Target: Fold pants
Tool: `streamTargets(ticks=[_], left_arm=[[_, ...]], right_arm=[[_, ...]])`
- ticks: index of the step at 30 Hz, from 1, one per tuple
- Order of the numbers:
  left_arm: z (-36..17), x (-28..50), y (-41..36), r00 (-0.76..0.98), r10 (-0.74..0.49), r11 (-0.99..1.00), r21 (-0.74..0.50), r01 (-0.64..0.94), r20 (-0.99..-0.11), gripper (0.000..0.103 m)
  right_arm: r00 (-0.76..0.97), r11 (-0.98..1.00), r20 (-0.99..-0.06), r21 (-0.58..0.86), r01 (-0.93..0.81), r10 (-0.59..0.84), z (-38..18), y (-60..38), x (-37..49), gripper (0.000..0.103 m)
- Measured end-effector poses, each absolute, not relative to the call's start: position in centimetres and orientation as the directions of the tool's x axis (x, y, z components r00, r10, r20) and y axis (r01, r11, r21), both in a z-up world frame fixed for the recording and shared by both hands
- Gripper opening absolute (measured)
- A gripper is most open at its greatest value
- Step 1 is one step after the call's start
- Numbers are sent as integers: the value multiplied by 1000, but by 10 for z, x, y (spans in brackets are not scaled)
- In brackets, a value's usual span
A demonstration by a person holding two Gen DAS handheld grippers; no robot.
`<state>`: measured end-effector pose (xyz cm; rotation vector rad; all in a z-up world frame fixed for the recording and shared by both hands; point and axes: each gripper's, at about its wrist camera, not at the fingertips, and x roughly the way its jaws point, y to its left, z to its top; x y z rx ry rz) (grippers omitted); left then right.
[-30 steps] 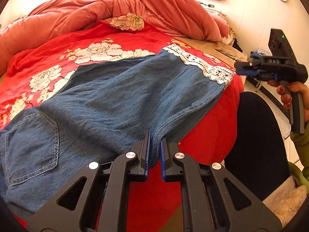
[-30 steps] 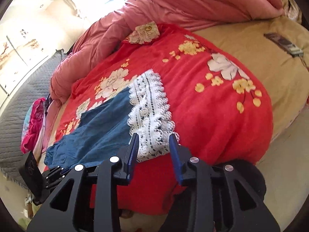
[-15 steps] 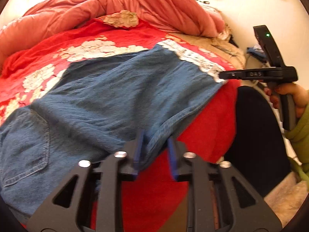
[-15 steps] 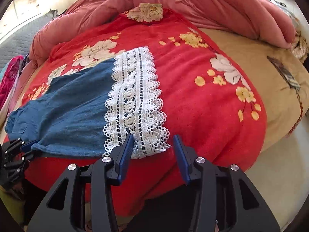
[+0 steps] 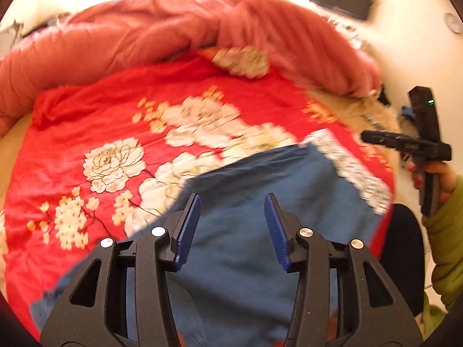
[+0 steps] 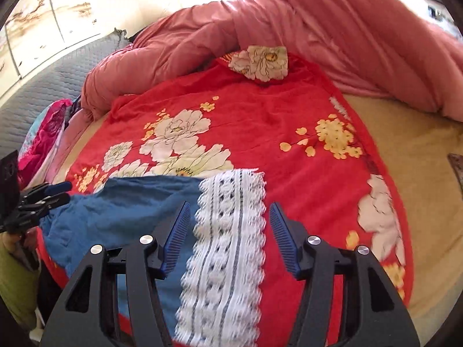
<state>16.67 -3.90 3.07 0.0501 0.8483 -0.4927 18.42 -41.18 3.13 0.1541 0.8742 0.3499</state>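
Tongs first: the left tongs (image 5: 231, 228) sit at the bottom middle of the left wrist view, blue pads (image 5: 186, 231) spread wide apart, nothing between them but open air over the pants (image 5: 260, 190). Right tongs (image 6: 228, 237) in the right wrist view, bottom middle, also spread wide and gripping nothing. Between those pads and below them runs the white lace trim (image 6: 228, 248) at the leg end of the pants, a strip running from mid-frame down to the bottom edge.

Out from there: the blue denim lies on the red floral blanket (image 6: 260, 115), reaching from the lace toward the left of the right wrist view, where the left tongs show at the left edge, right by the bunched end of the fabric. In the left wrist view the denim fills the lower middle and runs up to the lace at right of centre; that view is blurred, so the folds cannot be read. The right tongs appear at the right edge there, held by a hand (image 5: 439, 176) with a green sleeve (image 5: 445, 245), off the bed's side.

Further out, a pink quilt (image 6: 318, 29) is heaped across the top of both views. Tan sheet (image 6: 419, 202) shows at the right of the right wrist view.
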Motion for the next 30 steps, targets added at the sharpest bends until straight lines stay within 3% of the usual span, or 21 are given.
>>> streamTargets(ticks=[5, 9, 14, 16, 17, 18, 21, 25, 30], left_arm=[[-4, 218, -36, 473, -353, 904, -164, 394, -807, 43], [-25, 235, -34, 413, -416, 886, -258, 386, -810, 52], [-40, 240, -49, 371, -432, 869, -270, 414, -822, 52], [-43, 239, -52, 379, -431, 871, -268, 412, -819, 34], [-43, 239, -52, 383, -431, 873, -271, 405, -817, 15], [-41, 239, -49, 390, -433, 876, -279, 393, -813, 7], [-28, 238, -30, 426, -500, 858, -367, 358, -753, 1], [-12, 244, -20, 477, -522, 852, -408, 328, -708, 1], [-28, 257, -34, 474, -444, 893, -332, 304, -760, 2]], right_arm=[[502, 915, -766, 326, -237, 403, 0, -410, 235, 55], [464, 894, -764, 393, -217, 449, -15, -414, 256, 55], [404, 858, -757, 458, -233, 514, -32, -414, 264, 54], [400, 852, -752, 463, -245, 523, -37, -413, 264, 35], [402, 846, -744, 468, -258, 534, -39, -413, 262, 30], [408, 832, -725, 482, -275, 555, -40, -413, 257, 24], [445, 818, -686, 486, -308, 575, -35, -415, 246, 20], [531, 799, -600, 496, -339, 598, -6, -424, 241, 19], [515, 868, -699, 370, -331, 495, -9, -406, 271, 19]])
